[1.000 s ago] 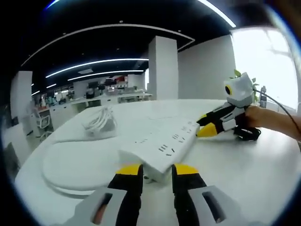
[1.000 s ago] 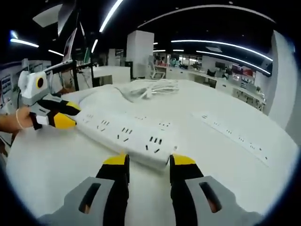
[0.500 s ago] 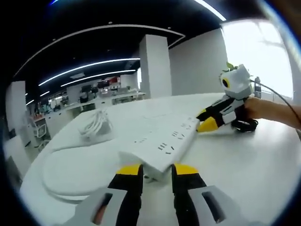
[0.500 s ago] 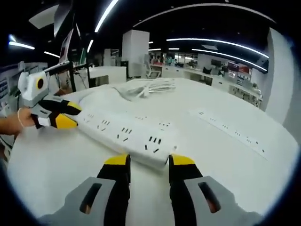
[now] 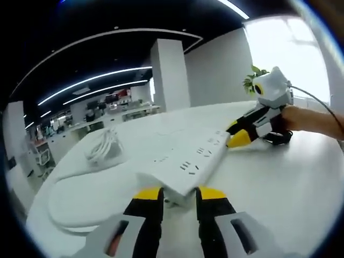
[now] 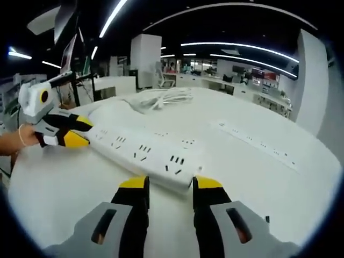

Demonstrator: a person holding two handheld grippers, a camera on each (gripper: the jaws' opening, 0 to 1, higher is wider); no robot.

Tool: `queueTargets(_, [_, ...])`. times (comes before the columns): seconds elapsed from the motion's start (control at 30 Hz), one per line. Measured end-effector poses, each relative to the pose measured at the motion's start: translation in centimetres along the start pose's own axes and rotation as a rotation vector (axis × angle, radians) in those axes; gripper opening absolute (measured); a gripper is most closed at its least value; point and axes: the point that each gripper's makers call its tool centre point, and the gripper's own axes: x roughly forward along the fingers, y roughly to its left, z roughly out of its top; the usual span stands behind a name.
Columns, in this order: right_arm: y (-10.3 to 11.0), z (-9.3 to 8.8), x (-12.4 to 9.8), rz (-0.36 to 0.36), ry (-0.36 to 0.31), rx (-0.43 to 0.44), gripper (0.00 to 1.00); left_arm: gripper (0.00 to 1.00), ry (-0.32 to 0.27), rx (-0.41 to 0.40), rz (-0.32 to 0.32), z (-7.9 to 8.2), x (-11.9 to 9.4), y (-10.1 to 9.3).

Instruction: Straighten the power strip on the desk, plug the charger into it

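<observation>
A long white power strip (image 5: pixel 188 164) lies across the white table, held at both ends. Its near end sits between my left gripper's (image 5: pixel 180 194) yellow-tipped jaws, which are shut on it. My right gripper (image 5: pixel 232 135), with a hand (image 5: pixel 314 121) behind it, grips the far end. In the right gripper view the same strip (image 6: pixel 145 153) runs from my right gripper (image 6: pixel 169 184), shut on its near end, to my left gripper (image 6: pixel 80 133) at the left. A coiled white cable (image 6: pixel 161 98) lies beyond the strip, and the coiled cable (image 5: pixel 102 151) also lies left of it.
A second flat white power strip (image 6: pixel 258 145) lies on the table to the right. The strip's cord loops round the table's near left (image 5: pixel 70 196). A potted plant (image 5: pixel 251 83) stands behind the right gripper. Office desks and a pillar (image 5: pixel 167 75) lie beyond the table.
Both cameras have shifted a little against the room. The strip keeps its place between both pairs of jaws. Neither grip has changed.
</observation>
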Motion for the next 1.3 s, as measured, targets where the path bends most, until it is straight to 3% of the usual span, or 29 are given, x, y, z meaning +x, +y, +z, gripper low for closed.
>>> queueTargets(0.67, [-0.7, -1.1, -1.9, -0.084, 0.021, -0.006, 0.29, 0.23, -0.001, 0.023, -0.043, 0.4, 1.3, -0.5])
queueTargets(1.3, [-1.5, -1.8, -3.2, -0.130, -0.008, 0.041, 0.27, 0.22, 0.011, 0.043, -0.095, 1.0, 2.6, -1.4])
